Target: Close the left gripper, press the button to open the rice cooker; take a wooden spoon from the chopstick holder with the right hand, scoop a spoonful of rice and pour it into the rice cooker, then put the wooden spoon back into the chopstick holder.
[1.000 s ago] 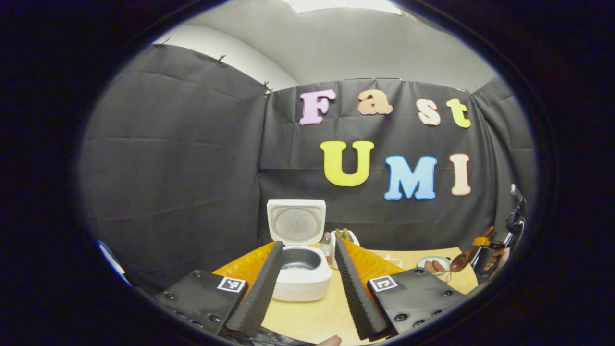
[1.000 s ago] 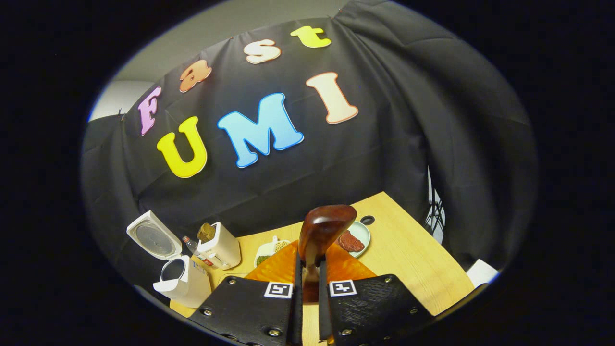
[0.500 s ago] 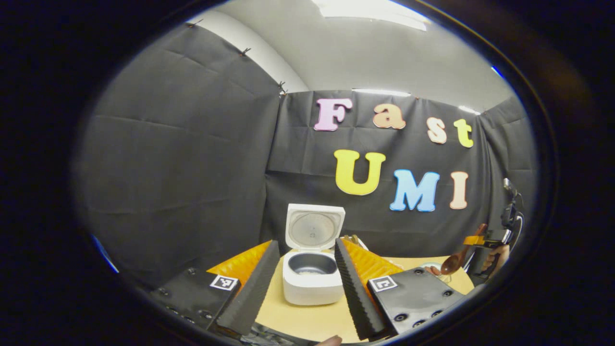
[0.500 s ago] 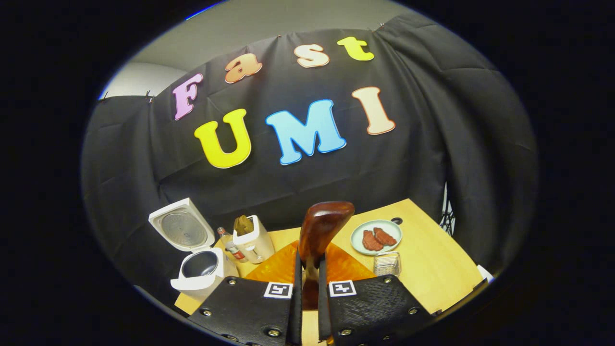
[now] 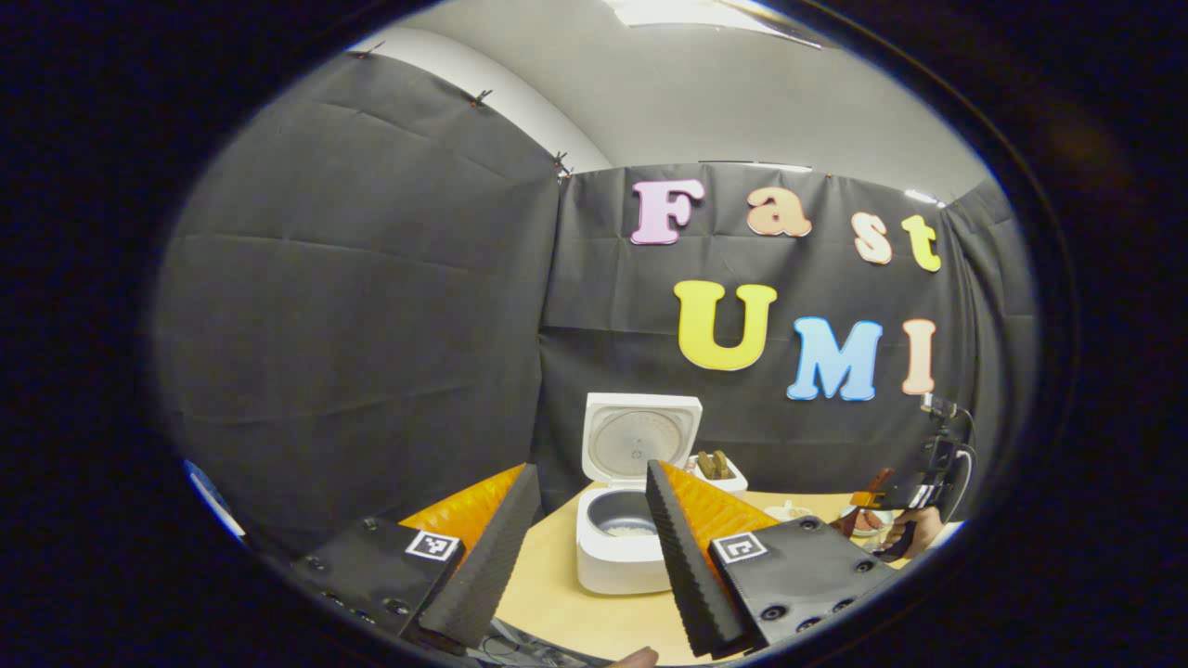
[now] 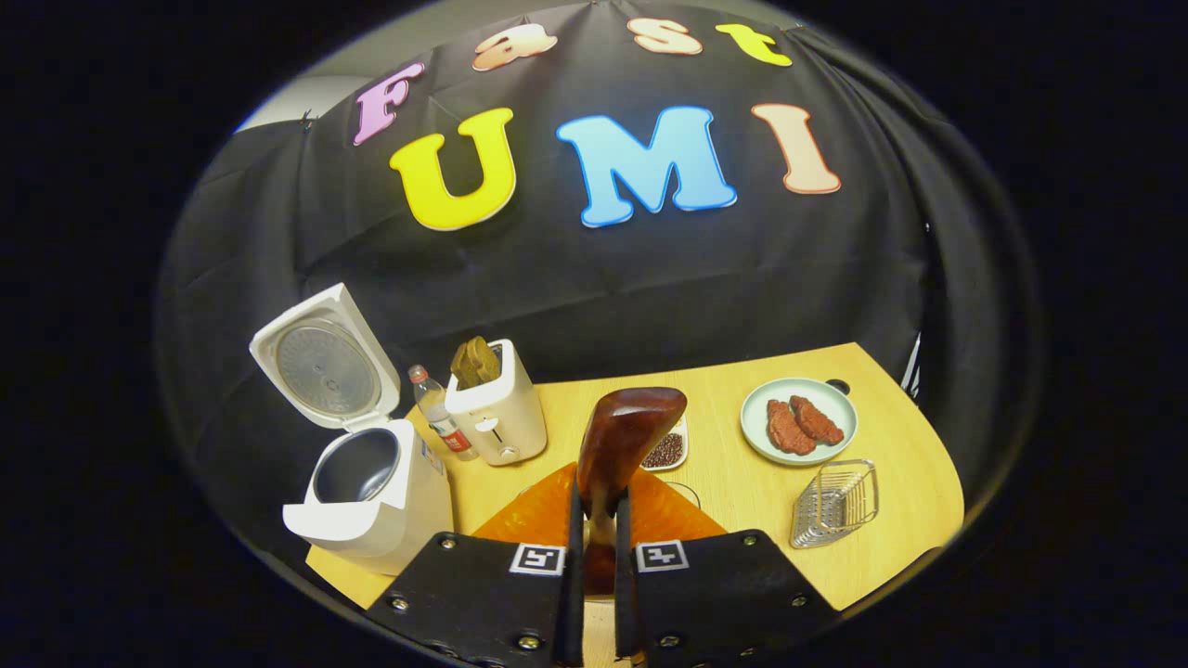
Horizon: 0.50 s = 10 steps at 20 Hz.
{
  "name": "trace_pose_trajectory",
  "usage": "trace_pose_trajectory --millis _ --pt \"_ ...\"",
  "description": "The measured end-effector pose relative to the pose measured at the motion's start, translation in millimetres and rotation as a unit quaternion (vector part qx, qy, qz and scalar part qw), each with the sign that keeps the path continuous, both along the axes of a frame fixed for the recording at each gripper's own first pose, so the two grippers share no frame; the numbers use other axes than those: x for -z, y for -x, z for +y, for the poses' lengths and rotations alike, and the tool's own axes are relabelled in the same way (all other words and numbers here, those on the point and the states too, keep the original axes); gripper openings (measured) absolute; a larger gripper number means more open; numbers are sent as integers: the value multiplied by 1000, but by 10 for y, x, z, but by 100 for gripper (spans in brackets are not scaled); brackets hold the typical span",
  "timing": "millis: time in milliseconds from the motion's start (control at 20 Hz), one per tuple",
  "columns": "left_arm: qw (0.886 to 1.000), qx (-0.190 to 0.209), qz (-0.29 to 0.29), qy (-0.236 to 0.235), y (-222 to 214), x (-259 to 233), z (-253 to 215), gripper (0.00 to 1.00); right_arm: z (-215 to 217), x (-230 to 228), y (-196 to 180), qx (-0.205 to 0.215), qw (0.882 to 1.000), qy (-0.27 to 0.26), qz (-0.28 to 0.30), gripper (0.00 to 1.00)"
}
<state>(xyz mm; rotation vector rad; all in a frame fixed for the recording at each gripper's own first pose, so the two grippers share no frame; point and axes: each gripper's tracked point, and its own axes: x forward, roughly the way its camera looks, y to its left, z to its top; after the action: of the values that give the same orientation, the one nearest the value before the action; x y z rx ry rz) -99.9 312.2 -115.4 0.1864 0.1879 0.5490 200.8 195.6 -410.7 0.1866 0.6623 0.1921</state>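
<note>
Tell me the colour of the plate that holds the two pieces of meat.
The plate is pale green, the meat on it reddish brown. It shows best in the right gripper view.

Toaster (image 6: 495, 413) with bread, bottle (image 6: 436, 413) beside it; plate (image 6: 798, 422) with meat, wire rack (image 6: 835, 504) near, on table (image 6: 891, 482).

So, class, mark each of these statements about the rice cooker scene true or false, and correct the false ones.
1. The rice cooker has its lid shut. False: the lid stands open.
2. The right gripper is shut on the wooden spoon. True.
3. The left gripper is shut. False: its fingers are spread apart, holding nothing.
4. The plate holds two reddish pieces of food. True.
5. The wire rack stands between the rice cooker and the toaster. False: it sits on the table near the plate, far from the cooker.
</note>
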Motion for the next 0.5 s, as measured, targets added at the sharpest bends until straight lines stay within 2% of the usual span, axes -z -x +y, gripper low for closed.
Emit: trace_pose_trajectory --millis 100,150,200,300,450,500 --pt "1000 -22 17 4 -108 140 37 84 48 285 -144 -7 1000 2 16 14" --pt "999 -31 23 10 -141 186 30 90 51 414 -222 -10 1000 6 20 14" --pt "999 -37 30 15 -184 232 25 84 39 511 -283 -11 1000 10 23 14" --pt "998 -47 46 14 -244 373 39 81 28 694 -365 -14 999 14 33 13" --pt "996 -54 70 7 -335 522 34 88 8 894 -419 -22 998 36 36 13" --pt "996 -57 73 5 -345 553 27 86 20 933 -432 -25 998 40 35 14"
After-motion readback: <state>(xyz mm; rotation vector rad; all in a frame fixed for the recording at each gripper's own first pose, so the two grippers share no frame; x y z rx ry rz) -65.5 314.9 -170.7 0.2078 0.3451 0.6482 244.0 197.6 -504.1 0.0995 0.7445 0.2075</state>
